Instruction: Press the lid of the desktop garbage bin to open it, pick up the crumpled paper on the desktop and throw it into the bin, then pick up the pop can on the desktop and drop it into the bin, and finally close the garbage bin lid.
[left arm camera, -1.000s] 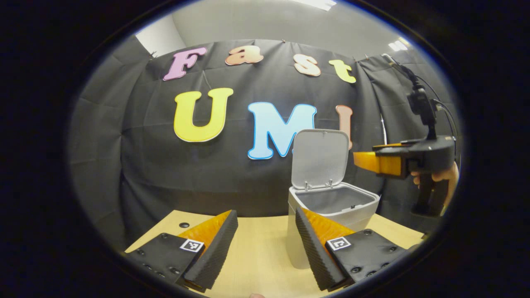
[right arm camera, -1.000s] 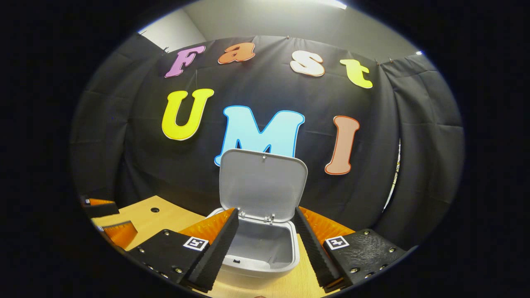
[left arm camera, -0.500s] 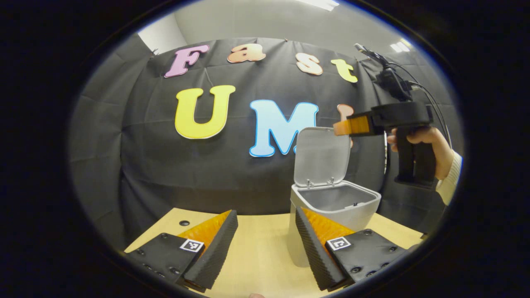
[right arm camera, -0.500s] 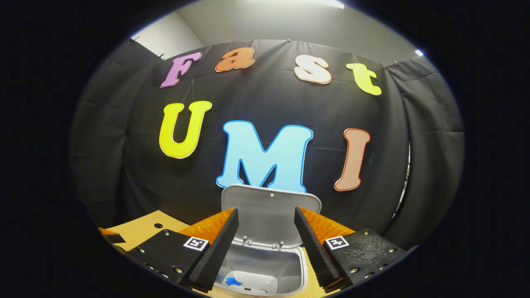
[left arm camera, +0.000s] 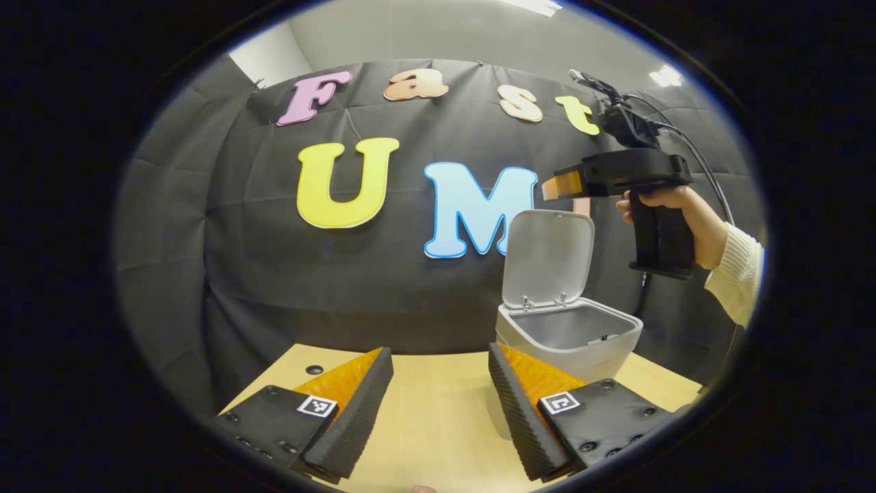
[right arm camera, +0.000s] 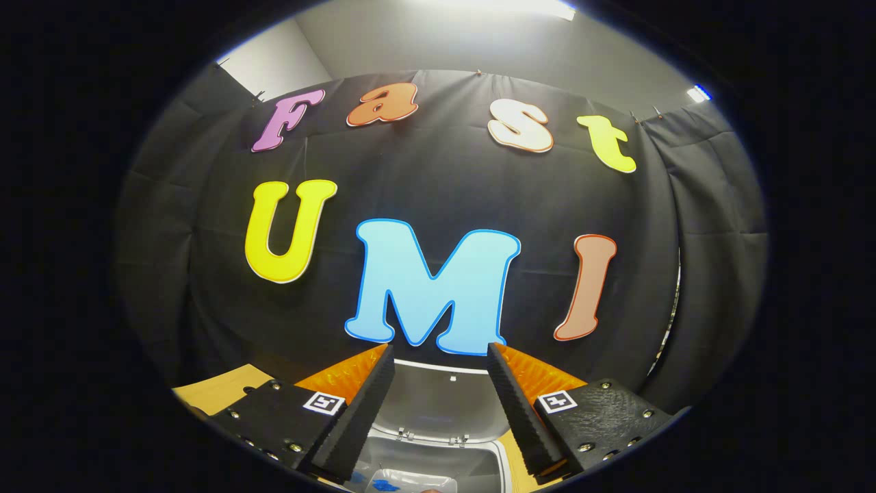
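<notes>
Black cloth hangs behind a pale wooden worktop (left arm camera: pixel 424 411) with a round cable hole near its far left corner.

Left hand-held gripper (left arm camera: pixel 438 411): low over the worktop, fingers spread wide with nothing between them — bare wood shows in the gap. Its right finger overlaps the lower front of the bin in the left gripper view.

Right hand-held gripper (right arm camera: pixel 438 411): fingers likewise spread wide and empty, no contact with anything. In the right gripper view it looks down between its fingers at the raised lid and the bin's opening. In the left gripper view the same hand-held gripper (left arm camera: pixel 558 186) is seen held by a hand (left arm camera: pixel 684 219) in a cream knitted sleeve (left arm camera: pixel 736 274), high in the air, its tips above the lid's top edge and apart from it.

Small grey plastic desktop garbage bin (left arm camera: pixel 568 342): stands on the worktop towards the right, near the far edge. Its grey hinged lid (left arm camera: pixel 547 257) stands open, roughly upright at the back on two hinges.

Inside the bin, at the bottom of the right gripper view, a pale object with blue markings (right arm camera: pixel 390 485) lies on the floor of the bin — too little shows to identify it.
</notes>
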Motion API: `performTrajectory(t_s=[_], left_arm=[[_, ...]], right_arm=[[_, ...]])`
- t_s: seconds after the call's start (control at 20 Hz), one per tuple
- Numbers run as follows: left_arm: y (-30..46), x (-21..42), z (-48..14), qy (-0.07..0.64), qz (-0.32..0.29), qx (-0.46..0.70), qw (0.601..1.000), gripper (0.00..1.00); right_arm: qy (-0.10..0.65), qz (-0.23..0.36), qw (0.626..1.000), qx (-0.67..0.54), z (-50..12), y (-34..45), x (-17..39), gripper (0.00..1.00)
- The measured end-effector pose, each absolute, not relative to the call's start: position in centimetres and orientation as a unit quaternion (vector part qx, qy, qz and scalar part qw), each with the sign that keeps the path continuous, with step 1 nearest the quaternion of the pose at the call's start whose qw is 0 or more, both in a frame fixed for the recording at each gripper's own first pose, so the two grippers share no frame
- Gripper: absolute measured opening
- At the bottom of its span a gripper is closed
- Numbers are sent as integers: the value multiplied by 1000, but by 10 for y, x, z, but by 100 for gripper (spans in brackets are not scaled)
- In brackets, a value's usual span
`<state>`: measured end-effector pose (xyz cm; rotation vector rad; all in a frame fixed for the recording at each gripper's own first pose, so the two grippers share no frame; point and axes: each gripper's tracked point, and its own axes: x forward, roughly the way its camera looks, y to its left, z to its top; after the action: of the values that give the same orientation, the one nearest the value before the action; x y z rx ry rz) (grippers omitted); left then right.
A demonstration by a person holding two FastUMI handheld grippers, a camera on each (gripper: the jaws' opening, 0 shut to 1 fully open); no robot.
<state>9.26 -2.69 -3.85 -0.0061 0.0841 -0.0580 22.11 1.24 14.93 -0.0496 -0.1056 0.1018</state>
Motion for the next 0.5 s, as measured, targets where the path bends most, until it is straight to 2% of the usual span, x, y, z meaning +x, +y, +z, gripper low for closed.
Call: performTrajectory(t_s=[0.25, 0.5], left_arm=[[-22, 95, -37, 42, -24, -6, 999, 93], [-16, 93, -40, 46, -13, -15, 999, 93]], right_arm=[[-40, 39, 998, -16, 145, 6, 245, 87], [-24, 51, 998, 9, 139, 7, 254, 87]])
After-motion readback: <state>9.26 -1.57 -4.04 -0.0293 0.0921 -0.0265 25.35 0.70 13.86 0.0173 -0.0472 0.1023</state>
